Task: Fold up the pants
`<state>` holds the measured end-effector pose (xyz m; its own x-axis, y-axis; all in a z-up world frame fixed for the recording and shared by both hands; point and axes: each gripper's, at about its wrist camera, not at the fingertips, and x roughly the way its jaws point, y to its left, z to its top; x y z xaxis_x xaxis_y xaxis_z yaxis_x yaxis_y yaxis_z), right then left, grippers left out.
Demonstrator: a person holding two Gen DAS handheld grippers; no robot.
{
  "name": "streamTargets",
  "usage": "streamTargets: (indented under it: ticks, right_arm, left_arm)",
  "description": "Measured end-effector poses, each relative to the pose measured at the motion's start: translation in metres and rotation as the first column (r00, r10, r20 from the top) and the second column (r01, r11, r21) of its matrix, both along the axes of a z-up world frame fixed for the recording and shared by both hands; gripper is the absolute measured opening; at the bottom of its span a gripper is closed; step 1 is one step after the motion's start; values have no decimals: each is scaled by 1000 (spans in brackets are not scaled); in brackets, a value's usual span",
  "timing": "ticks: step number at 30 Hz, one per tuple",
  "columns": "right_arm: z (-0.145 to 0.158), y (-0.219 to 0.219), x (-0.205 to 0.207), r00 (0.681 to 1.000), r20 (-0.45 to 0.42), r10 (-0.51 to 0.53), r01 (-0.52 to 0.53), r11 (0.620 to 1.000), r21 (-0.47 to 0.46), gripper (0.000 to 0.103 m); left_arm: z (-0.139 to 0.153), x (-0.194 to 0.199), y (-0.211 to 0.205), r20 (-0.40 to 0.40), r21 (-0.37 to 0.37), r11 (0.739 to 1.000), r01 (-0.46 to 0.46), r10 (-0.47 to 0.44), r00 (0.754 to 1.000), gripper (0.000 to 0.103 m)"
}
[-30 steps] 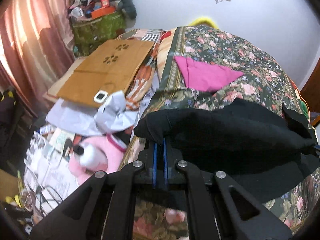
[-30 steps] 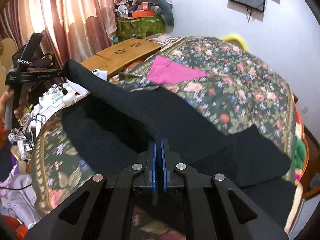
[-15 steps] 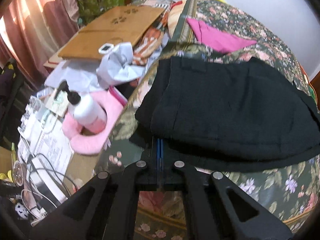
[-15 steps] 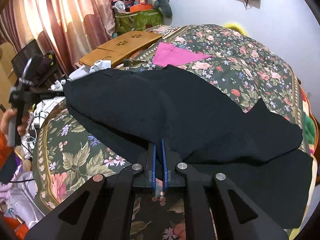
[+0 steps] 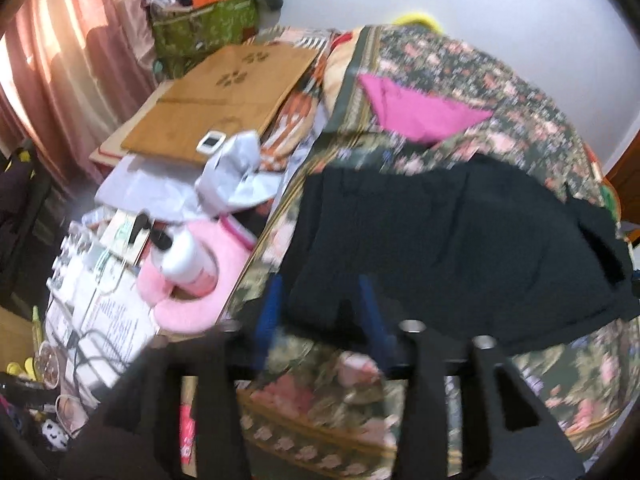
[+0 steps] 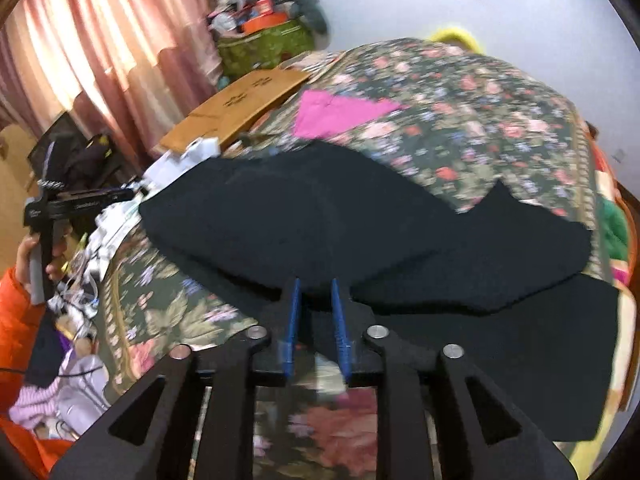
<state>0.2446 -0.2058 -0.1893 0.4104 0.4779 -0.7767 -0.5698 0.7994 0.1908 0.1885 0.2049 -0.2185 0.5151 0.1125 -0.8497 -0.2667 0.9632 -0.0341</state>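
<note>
Opening off the black pants [image 5: 460, 248], left gripper [image 5: 320, 312] and right gripper [image 6: 314, 312] both sit at the hem nearest the bed's [image 6: 480, 120] front edge, the garment's long axis running crosswise.

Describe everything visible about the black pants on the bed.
The black pants are dark, matte, soft-looking cloth, folded over once so an upper layer lies on a wider lower one. They rest flat across the floral bedspread, near its front edge, below a pink cloth. Both tools are opening: the right tool and left tool straddle the near hem without pressing it.
</note>
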Motion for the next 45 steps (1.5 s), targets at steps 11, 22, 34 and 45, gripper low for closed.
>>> streamTargets:
  ticks: [11, 22, 34, 45]
  right_arm:
    - [5, -64, 82, 968, 10, -252, 252, 968, 9, 60]
    - [-44, -74, 181, 953, -79, -293, 289, 956, -56, 59]
    - [-112, -59, 247, 930, -224, -290, 271, 956, -113, 41]
    - [-94, -70, 240, 931, -179, -317, 306, 948, -85, 11]
  left_arm:
    - [27, 75, -55, 55, 75, 991, 110, -114, 992, 90]
    - [-2, 162, -93, -18, 82, 980, 180, -179, 984, 92]
    - [-40, 202, -114, -78, 80, 965, 249, -243, 967, 92]
    - [-45, 199, -130, -122, 42, 960, 276, -269, 955, 92]
